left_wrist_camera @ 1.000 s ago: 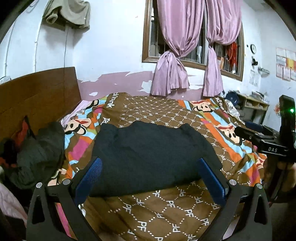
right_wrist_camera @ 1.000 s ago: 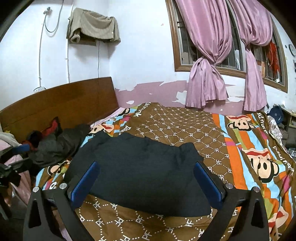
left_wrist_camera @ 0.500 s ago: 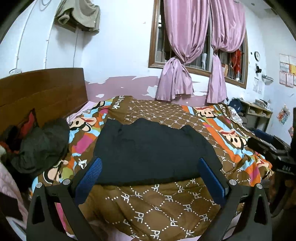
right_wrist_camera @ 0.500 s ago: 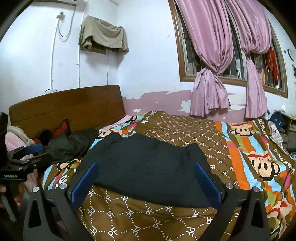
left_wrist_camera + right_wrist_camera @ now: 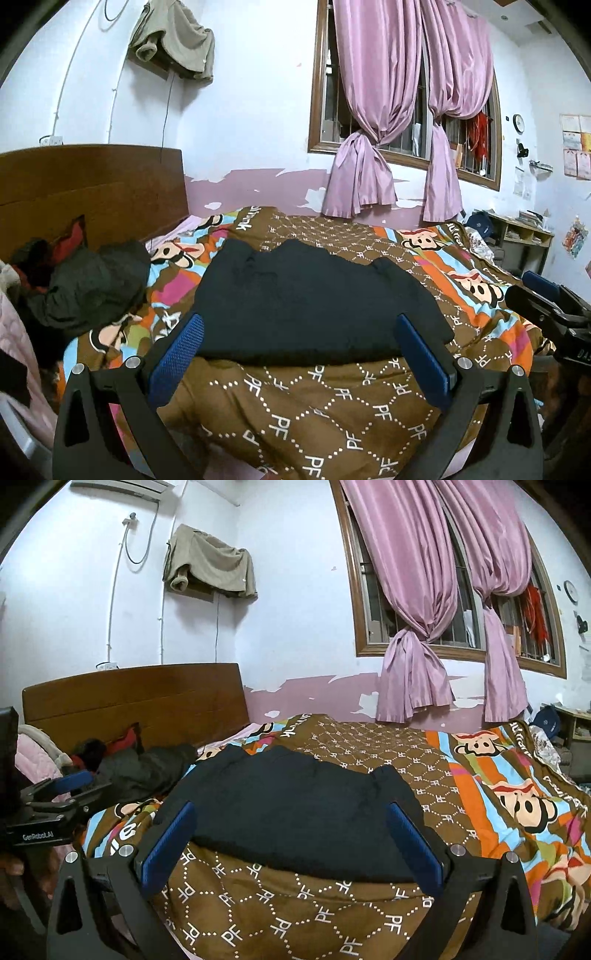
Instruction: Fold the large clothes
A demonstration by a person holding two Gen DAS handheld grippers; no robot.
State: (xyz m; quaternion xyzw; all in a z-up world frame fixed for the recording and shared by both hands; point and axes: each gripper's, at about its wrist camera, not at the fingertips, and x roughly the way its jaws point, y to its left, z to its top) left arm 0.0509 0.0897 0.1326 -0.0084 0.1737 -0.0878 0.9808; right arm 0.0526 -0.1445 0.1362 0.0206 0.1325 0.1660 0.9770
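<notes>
The black garment (image 5: 314,306) is lying flat and already folded into a broad rectangle on the bed, near the bed's front edge, with two small bumps sticking up along its far edge. It is resting on a brown quilt (image 5: 325,402) printed with white "PF" diamonds and bright stripes carrying cartoon monkey faces.

The left tongs (image 5: 301,349) are hanging just in front of the bed's edge with their blue pads spread wide, gripping nothing; the garment is showing between the two fingers but apart from them. The right tongs (image 5: 291,832) are standing likewise agape and empty, framing the same garment (image 5: 291,819) from a spot further right. Each tool is showing at the edge of the other's view: the right one at the right of the left wrist view, the left one at the left of the right wrist view, with a bit of a hand (image 5: 11,878) showing under it.

To the left of the garment, near the wooden headboard (image 5: 140,698), a heap of dark clothes (image 5: 92,284) with a red piece is lying crumpled. Behind the bed, pink curtains (image 5: 373,122) are hanging knotted before a barred window, and a beige cloth (image 5: 210,566) is draping on the white wall above the headboard. A low shelf (image 5: 524,240) is standing at the far right.
</notes>
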